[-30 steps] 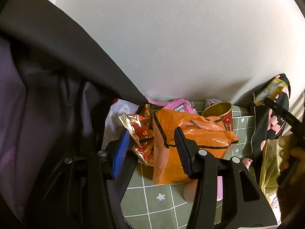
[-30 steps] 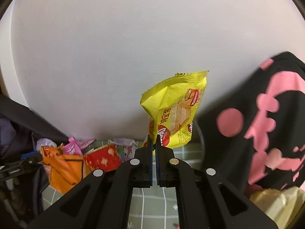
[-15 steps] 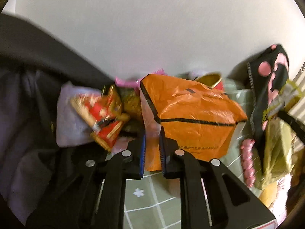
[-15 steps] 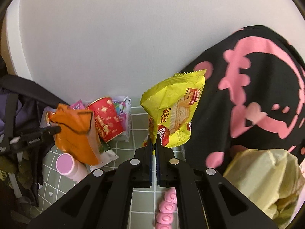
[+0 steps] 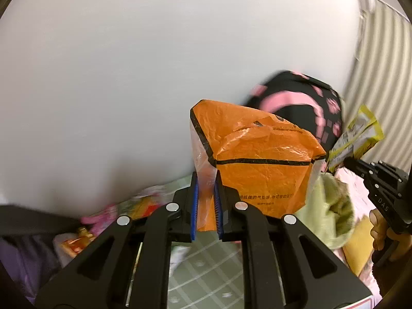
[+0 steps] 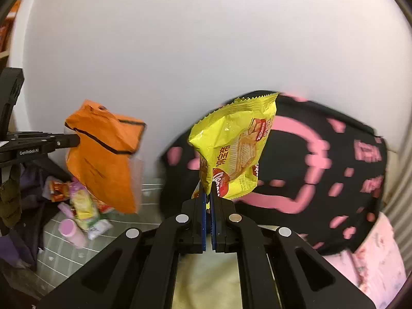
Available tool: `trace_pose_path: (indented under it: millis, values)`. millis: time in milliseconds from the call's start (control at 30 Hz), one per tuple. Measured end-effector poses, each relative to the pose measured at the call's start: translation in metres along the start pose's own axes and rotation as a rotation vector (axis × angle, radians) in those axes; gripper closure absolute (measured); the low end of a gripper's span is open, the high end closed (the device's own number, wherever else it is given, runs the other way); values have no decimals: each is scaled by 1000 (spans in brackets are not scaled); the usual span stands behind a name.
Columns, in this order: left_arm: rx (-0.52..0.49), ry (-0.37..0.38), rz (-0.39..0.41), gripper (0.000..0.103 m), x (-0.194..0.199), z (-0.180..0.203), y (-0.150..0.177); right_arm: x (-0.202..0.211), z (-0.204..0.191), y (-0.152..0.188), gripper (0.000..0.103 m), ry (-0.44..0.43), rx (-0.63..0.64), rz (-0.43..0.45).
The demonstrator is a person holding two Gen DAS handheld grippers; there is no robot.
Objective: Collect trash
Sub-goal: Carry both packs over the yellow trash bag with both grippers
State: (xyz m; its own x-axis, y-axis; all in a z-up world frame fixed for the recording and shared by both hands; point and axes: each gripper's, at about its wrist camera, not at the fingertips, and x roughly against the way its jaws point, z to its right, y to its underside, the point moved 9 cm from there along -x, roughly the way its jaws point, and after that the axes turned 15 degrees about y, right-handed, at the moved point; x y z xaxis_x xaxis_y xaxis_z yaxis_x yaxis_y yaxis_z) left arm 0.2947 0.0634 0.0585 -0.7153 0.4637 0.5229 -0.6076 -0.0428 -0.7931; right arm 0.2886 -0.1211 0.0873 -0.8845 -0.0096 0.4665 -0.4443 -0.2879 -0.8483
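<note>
My left gripper [image 5: 206, 203] is shut on the edge of an orange plastic bag [image 5: 260, 159] and holds it up in the air; the bag also shows at the left of the right wrist view [image 6: 103, 154]. My right gripper [image 6: 208, 206] is shut on a yellow snack packet [image 6: 234, 152], held upright in front of a black bag with pink print [image 6: 322, 170]. In the left wrist view the right gripper [image 5: 345, 161] and its yellow packet [image 5: 356, 136] are at the right, beside the black bag [image 5: 303, 97].
Loose wrappers [image 6: 79, 200] and a pink bottle [image 6: 70, 231] lie on the green checked mat [image 6: 113, 234] by the white wall. A pale green plastic bag [image 5: 329, 206] sits below the orange bag. Dark clothing [image 5: 23, 252] lies at the left.
My left gripper closed on the orange bag and lifted it up and to the right, toward the black bag. My right gripper carried the yellow packet to the black bag.
</note>
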Motion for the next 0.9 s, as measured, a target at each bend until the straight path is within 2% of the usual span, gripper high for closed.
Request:
trace_pose_path:
  millis: [100,233,367,567,667,900]
  values:
    - [-51,65,-44,92,-26,40,0,13,46,8,98,63,-39,2]
    - [-118,116,-103,92,-58,83,4,25,95,23,98,134,-93,-10]
    - [-172,139,-148,92,-89,120,5,34,131,41,98,188,-140,-28]
    - [-186,155,-259,92,-132,147,18,42,155,59,99,212,-160,-45]
    - [-189,182,-328,92,-154,159,35,39,161,68,99,208,-173,-62]
    - [-186,184,-461,92,-198,169,81,29,162,89,99,179,-192,-109]
